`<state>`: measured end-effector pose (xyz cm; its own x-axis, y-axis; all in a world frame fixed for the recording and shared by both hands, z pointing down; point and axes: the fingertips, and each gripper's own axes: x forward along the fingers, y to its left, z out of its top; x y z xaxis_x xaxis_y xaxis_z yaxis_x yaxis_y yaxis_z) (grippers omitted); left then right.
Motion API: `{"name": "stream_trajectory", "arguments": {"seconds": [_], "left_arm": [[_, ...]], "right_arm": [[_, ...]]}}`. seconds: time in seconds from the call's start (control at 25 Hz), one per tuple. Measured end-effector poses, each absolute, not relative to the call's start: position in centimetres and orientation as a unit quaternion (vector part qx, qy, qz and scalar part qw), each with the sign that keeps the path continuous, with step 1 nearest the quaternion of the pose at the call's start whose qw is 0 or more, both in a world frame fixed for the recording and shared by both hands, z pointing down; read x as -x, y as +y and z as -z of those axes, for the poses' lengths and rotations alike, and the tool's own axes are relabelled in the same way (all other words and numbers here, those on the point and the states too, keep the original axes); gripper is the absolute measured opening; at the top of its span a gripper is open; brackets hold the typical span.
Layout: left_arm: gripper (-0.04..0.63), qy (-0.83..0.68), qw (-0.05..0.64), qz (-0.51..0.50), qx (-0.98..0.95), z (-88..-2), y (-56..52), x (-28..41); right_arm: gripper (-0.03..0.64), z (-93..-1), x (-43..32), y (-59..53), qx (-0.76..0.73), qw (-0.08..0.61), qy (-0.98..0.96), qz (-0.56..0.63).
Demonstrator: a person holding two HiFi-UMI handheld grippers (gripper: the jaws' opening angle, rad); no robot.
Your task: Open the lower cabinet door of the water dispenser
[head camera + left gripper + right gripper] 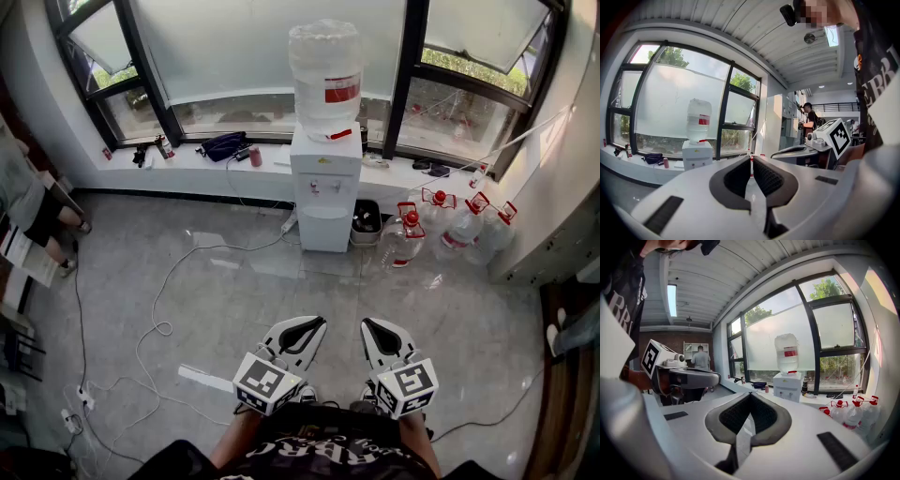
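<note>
The white water dispenser [324,183] stands against the window sill at the far side of the floor, with a clear bottle on top. Its lower cabinet door [323,228] is closed. Both grippers are held low in front of the person, well short of the dispenser. My left gripper [315,323] is shut with nothing in it, and so is my right gripper [371,325]. In the left gripper view the dispenser [697,157] is small, left of the closed tips [751,158]. In the right gripper view the dispenser [788,385] stands right of the tips [750,394].
Several red-capped water jugs [441,225] and a small dark bin [366,222] stand right of the dispenser. White cables [159,319] trail over the grey floor at left. A person [28,206] stands at the far left. A grey cabinet [553,234] lines the right wall.
</note>
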<state>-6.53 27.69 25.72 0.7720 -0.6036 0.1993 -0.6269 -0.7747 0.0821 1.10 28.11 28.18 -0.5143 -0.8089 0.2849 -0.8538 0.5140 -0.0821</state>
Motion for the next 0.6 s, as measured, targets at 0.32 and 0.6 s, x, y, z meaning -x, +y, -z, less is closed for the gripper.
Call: {"name": "stream_trajectory", "arguments": {"seconds": [0.32, 0.6], "left_arm": [[0.026, -0.306, 0.073, -0.086, -0.945, -26.9, 28.3, 9.3], [0.026, -0.282, 0.072, -0.097, -0.952, -28.2, 28.9, 10.9]], "right_arm": [[0.014, -28.8, 1.3, 29.3, -0.502, 0.091, -0.85, -0.126], [0.014, -30.3, 2.0, 31.1, -0.528, 0.098, -0.831, -0.148]]}}
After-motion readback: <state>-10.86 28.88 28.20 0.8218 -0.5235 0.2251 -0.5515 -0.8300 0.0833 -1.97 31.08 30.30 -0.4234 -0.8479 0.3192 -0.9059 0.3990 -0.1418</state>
